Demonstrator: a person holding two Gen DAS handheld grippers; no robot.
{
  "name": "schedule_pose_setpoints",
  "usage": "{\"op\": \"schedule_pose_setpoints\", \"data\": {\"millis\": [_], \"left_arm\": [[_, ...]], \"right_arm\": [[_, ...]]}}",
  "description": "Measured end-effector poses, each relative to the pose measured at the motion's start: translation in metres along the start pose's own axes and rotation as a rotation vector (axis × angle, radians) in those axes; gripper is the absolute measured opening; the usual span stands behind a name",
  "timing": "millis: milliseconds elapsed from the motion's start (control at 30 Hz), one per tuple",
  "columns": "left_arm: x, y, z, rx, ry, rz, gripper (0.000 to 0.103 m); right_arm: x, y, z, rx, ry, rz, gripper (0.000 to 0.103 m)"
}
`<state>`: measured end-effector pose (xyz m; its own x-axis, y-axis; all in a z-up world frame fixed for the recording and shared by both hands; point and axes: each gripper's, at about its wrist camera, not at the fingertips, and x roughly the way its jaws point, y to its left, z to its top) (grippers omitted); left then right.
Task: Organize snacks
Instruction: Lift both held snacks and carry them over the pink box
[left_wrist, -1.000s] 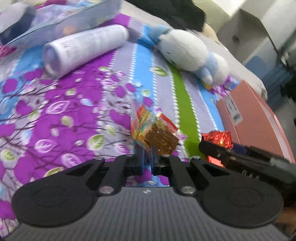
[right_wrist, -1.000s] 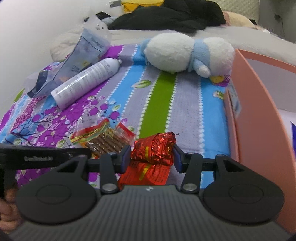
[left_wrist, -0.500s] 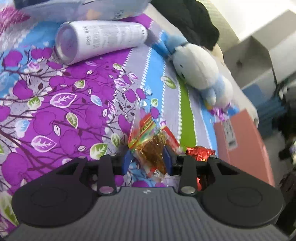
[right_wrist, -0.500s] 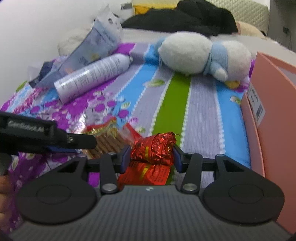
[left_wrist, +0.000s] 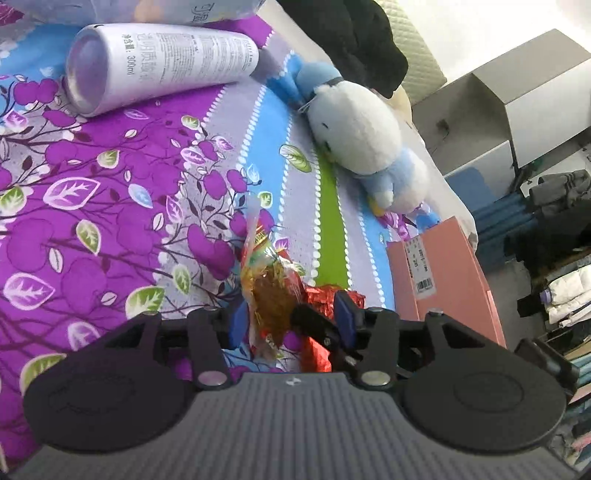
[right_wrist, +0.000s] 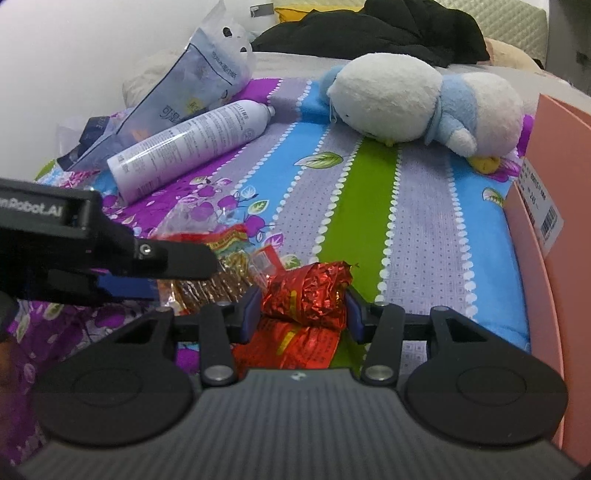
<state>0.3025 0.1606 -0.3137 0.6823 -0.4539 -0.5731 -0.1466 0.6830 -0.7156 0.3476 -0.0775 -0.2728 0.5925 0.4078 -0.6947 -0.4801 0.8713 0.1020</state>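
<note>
A clear snack packet of brown sticks with a red and yellow label lies on the flowered bedspread. My left gripper straddles it with its jaws opening, and the blue pads stand off the wrapper. Just to the right, my right gripper is shut on a crumpled red foil snack packet, low over the bedspread. The right wrist view also shows the clear packet, with the left gripper reaching in from the left above it. The red foil packet touches the clear one.
A white spray bottle and a pale plastic pouch lie at the back left. A white and blue plush toy lies at the back. A pink box borders the right side. Black clothing is heaped behind.
The left jaws, shut on the clear packet a second ago, have spread and let it go. The left gripper rolled and moved closer to the red packet. The right gripper sank slightly.
</note>
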Motion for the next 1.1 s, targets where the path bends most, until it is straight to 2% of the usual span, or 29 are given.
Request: {"op": "schedule_pose_setpoints", "data": {"millis": [100,167,233,267,400,533,833,1100], "left_arm": [[0.006,0.002,-0.001,-0.019,-0.004,0.009,0.051],[0.008,-0.003,-0.002,0.015,-0.005,0.035,0.042],[0.013,-0.007,-0.004,0.037,-0.002,0.078,0.026],[0.014,-0.007,-0.004,0.036,0.000,0.085,0.021],[0.013,-0.007,-0.006,0.040,-0.014,0.096,0.017],[0.001,-0.021,-0.012,0.099,-0.048,0.121,0.009],[-0.034,-0.054,-0.034,0.227,-0.067,0.176,0.007],[-0.072,-0.081,-0.068,0.296,-0.069,0.214,0.007]], "right_arm": [[-0.002,-0.001,-0.002,-0.004,0.003,0.008,0.050],[-0.004,-0.002,-0.002,-0.004,0.008,0.008,0.050],[-0.007,-0.003,-0.006,-0.001,0.008,0.009,0.050],[-0.008,-0.004,-0.007,0.001,0.006,0.008,0.049],[-0.015,-0.004,-0.009,0.031,0.006,0.004,0.049],[-0.025,-0.008,-0.012,0.094,0.017,0.003,0.049],[-0.076,0.003,-0.028,0.117,0.002,-0.029,0.049],[-0.124,0.007,-0.047,0.152,-0.016,-0.076,0.049]]}}
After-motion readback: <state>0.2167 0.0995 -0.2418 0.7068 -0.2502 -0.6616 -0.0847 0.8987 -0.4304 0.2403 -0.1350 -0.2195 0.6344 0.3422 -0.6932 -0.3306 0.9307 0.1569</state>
